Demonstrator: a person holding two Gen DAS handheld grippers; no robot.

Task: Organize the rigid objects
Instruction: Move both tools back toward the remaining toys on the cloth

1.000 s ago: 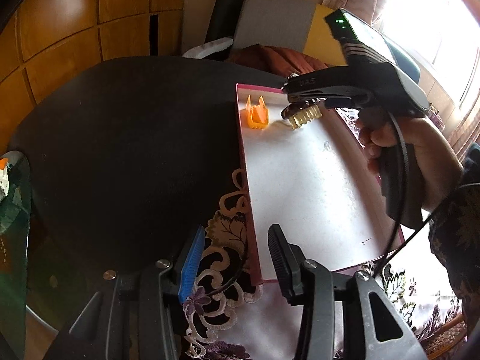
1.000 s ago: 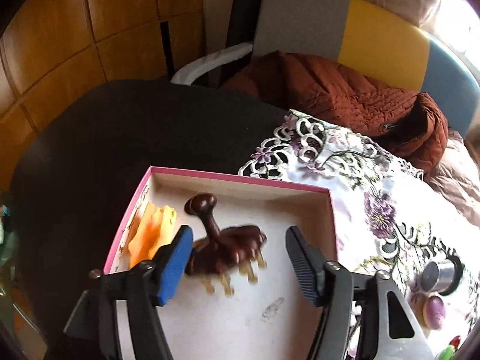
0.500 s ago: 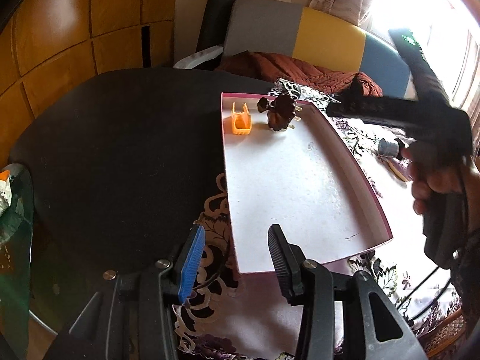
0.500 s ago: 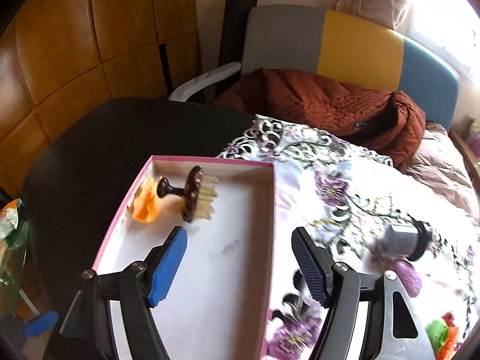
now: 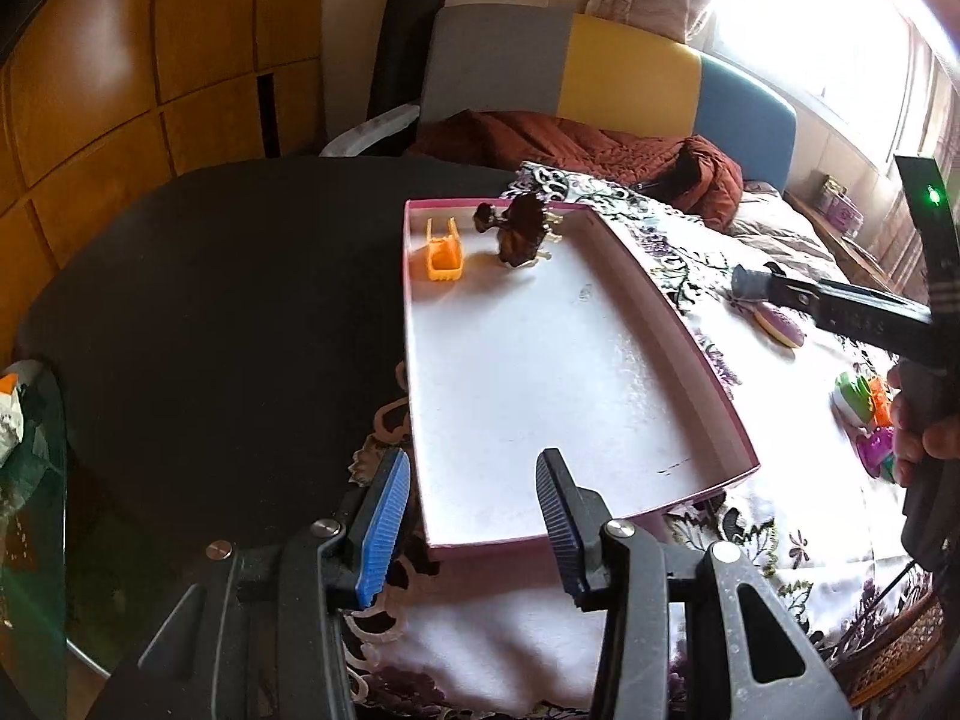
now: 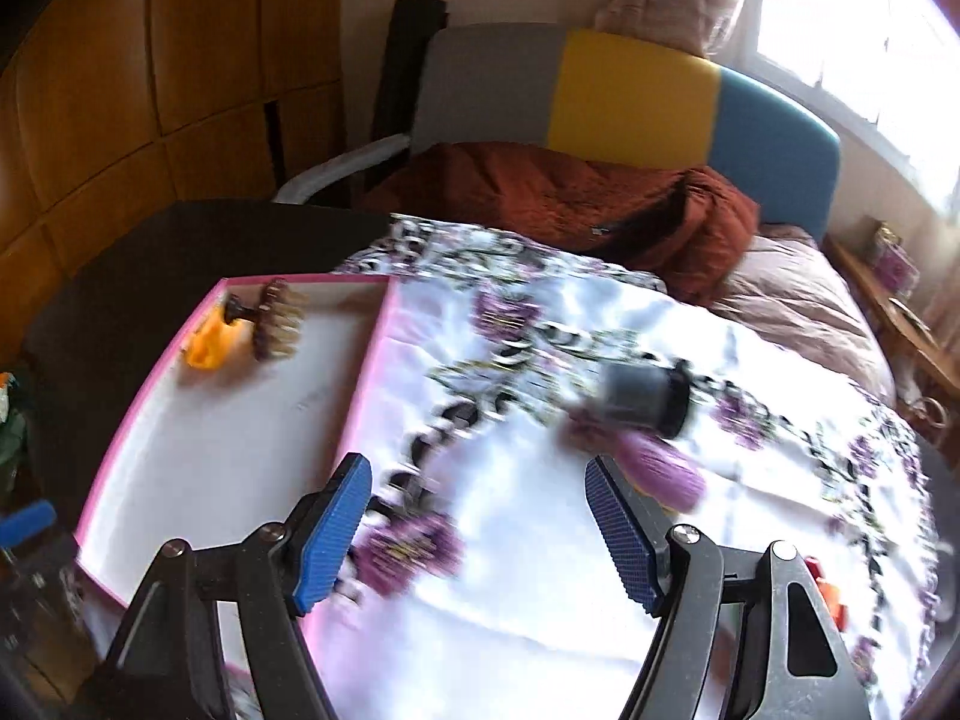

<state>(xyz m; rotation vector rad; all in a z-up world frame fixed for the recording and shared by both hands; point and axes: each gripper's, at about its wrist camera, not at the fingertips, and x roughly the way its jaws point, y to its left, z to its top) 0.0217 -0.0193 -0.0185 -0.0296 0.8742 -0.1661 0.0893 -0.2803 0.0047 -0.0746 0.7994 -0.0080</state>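
Nothing was between the blue ribbed pads of the right gripper [image 6: 477,531]; its jaws were opening and hung above the white tablecloth with purple flowers [image 6: 540,618]. Just ahead of its right-hand finger lay a flat purple oval object [image 6: 663,468], blurred, with its long axis running away and to the left of the claw. Slightly farther in the same direction lay a short grey metal cylinder with a black end [image 6: 645,399], on its side, its axis across the claw's line. Both were to the front-right of this claw, so the next reach probably needed a small shift rightward.

Far to the left of it stood the shallow pink-rimmed cardboard box with a white floor [image 6: 360,396], which already held a small orange plastic piece [image 6: 210,345] and a dark brown wooden brush with pale bristles [image 6: 273,324] in its far corner.

Left gripper [image 5: 474,525] was partly spread and empty, above the near edge of that box, well apart from the loose objects; the right one was clearly nearer.
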